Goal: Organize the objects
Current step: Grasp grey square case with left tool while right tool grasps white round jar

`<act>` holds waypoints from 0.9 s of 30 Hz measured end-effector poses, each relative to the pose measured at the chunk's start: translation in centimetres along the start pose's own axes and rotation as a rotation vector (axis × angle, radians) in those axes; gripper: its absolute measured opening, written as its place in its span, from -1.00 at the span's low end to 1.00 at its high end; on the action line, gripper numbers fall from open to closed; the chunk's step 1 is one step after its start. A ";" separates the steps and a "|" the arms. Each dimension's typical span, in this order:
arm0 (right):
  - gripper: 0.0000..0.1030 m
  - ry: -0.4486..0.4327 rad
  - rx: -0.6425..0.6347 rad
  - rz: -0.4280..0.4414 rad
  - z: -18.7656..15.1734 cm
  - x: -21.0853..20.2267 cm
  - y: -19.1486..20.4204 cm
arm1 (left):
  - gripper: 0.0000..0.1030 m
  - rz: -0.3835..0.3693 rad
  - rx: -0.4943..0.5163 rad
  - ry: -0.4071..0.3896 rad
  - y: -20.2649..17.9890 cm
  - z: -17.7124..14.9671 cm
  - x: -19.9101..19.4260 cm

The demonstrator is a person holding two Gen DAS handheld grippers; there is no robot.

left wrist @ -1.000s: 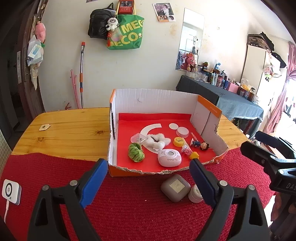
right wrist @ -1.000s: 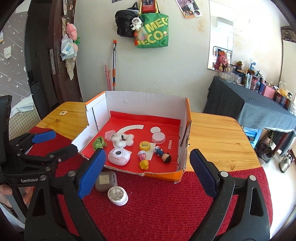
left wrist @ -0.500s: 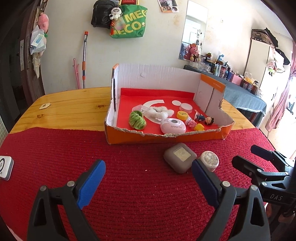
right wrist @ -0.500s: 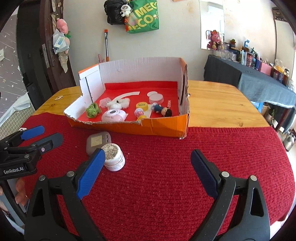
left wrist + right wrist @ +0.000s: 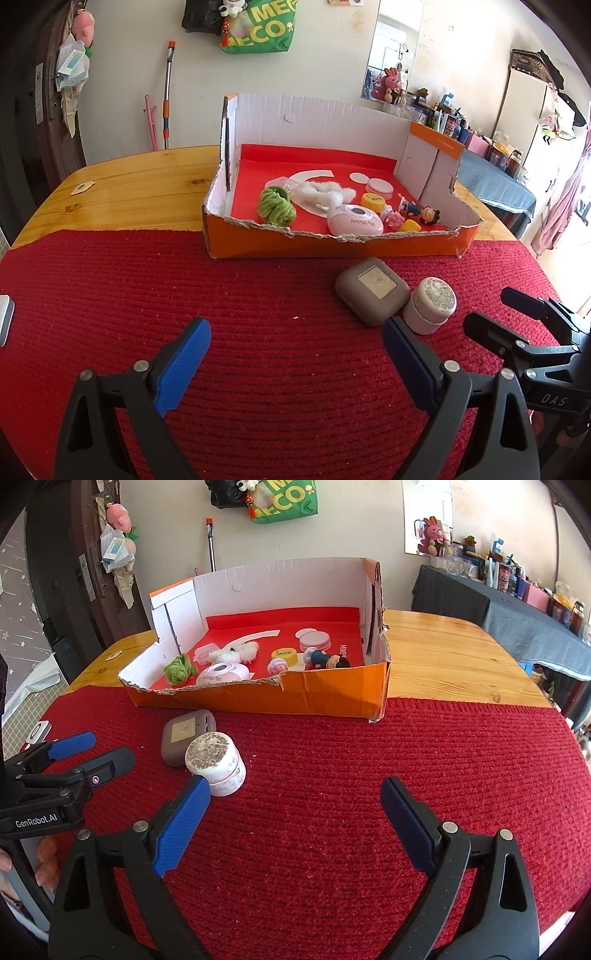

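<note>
A grey rounded case (image 5: 371, 290) (image 5: 186, 736) and a small white round jar (image 5: 430, 304) (image 5: 216, 762) lie side by side on the red mat, in front of an orange cardboard box (image 5: 332, 247) (image 5: 314, 698). The box holds a green yarn ball (image 5: 275, 205), white fluff (image 5: 325, 194), a pink oval device (image 5: 354, 221), a yellow cap, small figures and round lids. My left gripper (image 5: 295, 354) is open and empty, low over the mat, left of the case. My right gripper (image 5: 293, 812) is open and empty, its left finger just in front of the jar.
A red knitted mat (image 5: 258, 332) covers the near part of a wooden table (image 5: 140, 184). A white device (image 5: 5, 319) lies at the mat's left edge. A small tag (image 5: 83, 187) lies on the bare wood. A dark-clothed side table (image 5: 517, 605) stands at the right.
Both grippers have dropped lower toward the mat and drawn back a little from the box. The case and jar now appear closer. Both stay open.
</note>
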State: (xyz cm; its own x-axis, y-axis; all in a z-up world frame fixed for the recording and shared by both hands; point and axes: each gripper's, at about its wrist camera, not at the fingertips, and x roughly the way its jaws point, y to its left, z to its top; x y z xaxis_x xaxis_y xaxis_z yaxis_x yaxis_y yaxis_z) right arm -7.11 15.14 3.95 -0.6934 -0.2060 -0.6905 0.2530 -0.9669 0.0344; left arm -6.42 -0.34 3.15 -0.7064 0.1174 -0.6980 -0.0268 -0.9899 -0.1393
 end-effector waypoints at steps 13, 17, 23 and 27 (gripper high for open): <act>0.84 0.121 -0.093 0.037 1.0 2.9 2.1 | 0.86 0.003 0.014 0.006 0.9 0.3 -0.2; 0.84 0.143 -0.119 0.011 1.5 4.0 2.8 | 0.86 -0.005 0.020 0.014 1.1 0.6 -0.1; 0.84 0.156 -0.086 -0.014 1.8 4.0 0.9 | 0.86 -0.040 0.062 0.042 0.3 0.9 0.5; 0.84 0.164 -0.030 -0.051 1.6 3.5 -2.6 | 0.86 -0.099 0.089 0.084 -0.5 1.4 1.7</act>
State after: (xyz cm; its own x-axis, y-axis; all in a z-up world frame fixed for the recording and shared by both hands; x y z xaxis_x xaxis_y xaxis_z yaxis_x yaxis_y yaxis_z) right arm -11.29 16.71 2.62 -0.5870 -0.1270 -0.7996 0.2424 -0.9699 -0.0239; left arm -8.59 0.21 2.98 -0.6358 0.2169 -0.7407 -0.1584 -0.9759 -0.1498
